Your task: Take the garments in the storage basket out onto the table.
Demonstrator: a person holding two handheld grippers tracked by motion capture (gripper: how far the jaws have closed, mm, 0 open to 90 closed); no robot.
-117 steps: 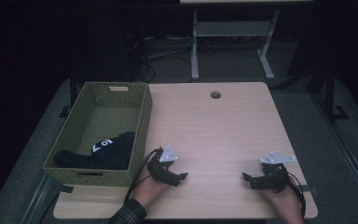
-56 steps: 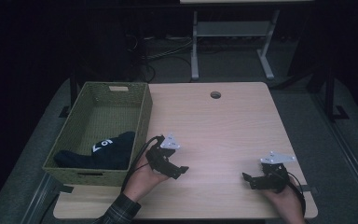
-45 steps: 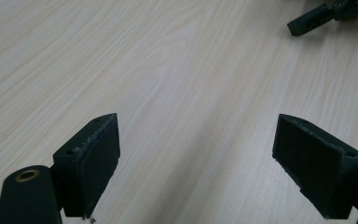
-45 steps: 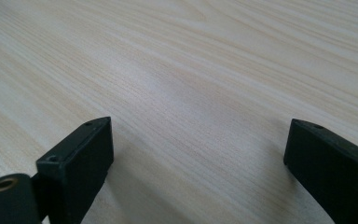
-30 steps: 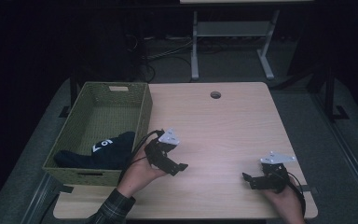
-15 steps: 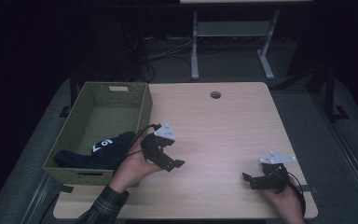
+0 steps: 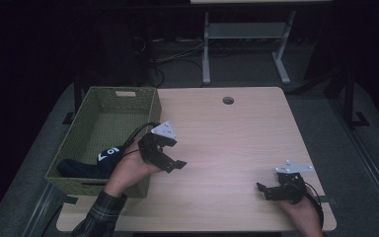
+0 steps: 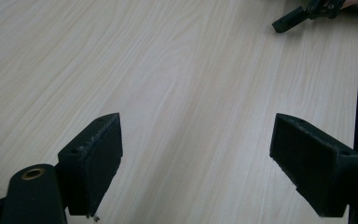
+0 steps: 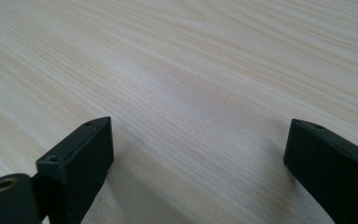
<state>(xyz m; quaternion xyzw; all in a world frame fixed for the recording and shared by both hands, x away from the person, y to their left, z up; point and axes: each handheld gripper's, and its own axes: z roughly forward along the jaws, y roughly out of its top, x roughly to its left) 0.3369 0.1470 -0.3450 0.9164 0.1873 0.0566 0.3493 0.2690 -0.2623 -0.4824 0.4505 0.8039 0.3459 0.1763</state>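
A green woven basket [image 7: 150, 111] stands on the left part of the light wooden table [image 7: 237, 143]. A dark navy garment with white print [image 7: 96, 160] lies in its near end. My left gripper [image 7: 173, 165] is held up just right of the basket's near right wall, jaws wide apart and empty. In the left gripper view its fingertips [image 8: 98, 158] frame bare wood, and my left gripper [image 8: 200, 154] is open. My right gripper [image 7: 262, 190] rests low near the table's front right, also open and empty. The right gripper view has my right gripper [image 9: 196, 154] over bare tabletop.
A round cable hole [image 7: 228, 100] sits near the table's far edge. Beyond the table stands a white metal frame [image 7: 242, 34] on a dark floor with cables. In the left gripper view the other gripper [image 8: 303, 11] pokes in at the top right.
My left gripper has lifted off the table and drifted back and left toward the basket. The right gripper has stayed where it was.
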